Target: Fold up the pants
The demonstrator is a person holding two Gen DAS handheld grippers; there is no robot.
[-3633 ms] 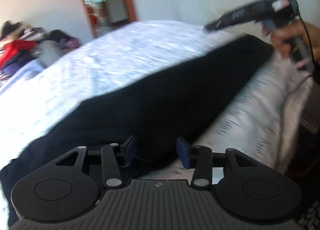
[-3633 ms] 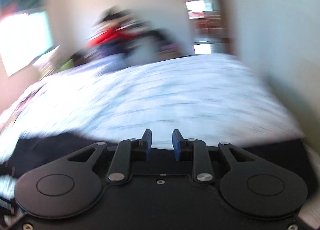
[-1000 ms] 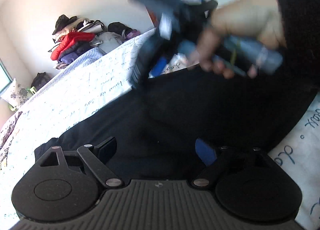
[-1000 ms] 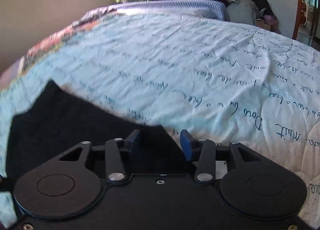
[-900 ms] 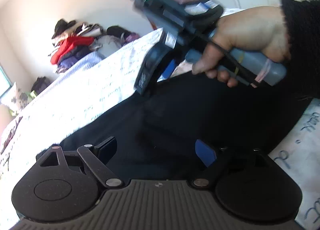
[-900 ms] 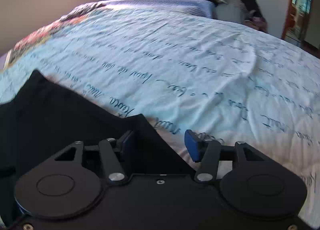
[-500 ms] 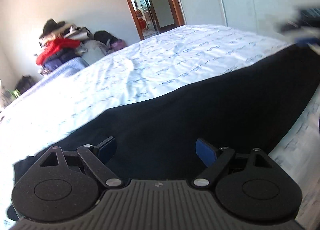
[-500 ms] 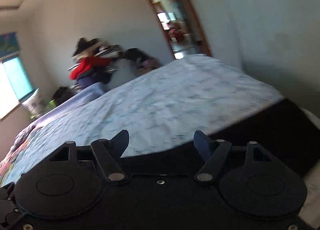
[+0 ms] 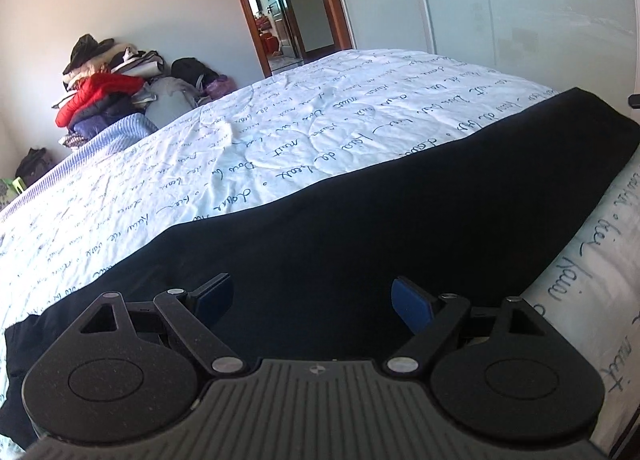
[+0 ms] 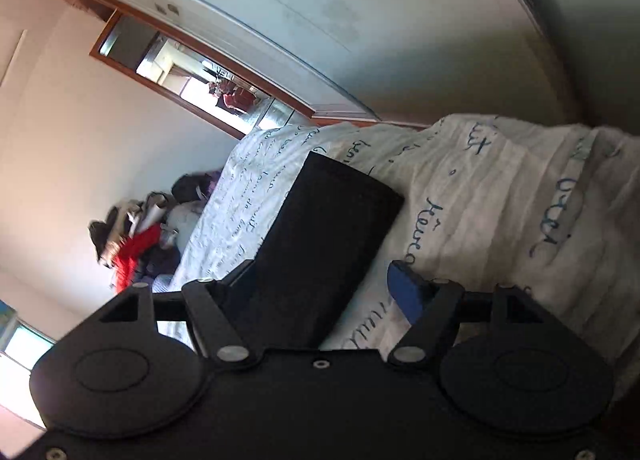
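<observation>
Black fabric pants lie flat as one long dark strip on the bed's white quilted bedspread with blue handwritten script, running along the bed's near edge; one squared end sits close to the bed's corner, where the bedspread drapes down over the side. Left gripper is spread wide, blue-padded fingers far apart, nothing between them, positioned over the middle of the pants strip; can't tell if it touches the fabric. Right gripper is also spread wide and empty, camera rolled hard sideways, looking along the strip toward its squared end; one finger overlaps the pants in view, the other blue finger is over bare bedspread beside the strip's edge; contact not discernible. Beyond the bed's far edge: a heap of clothes with a red jacket against the wall, and an open wood-framed doorway.
</observation>
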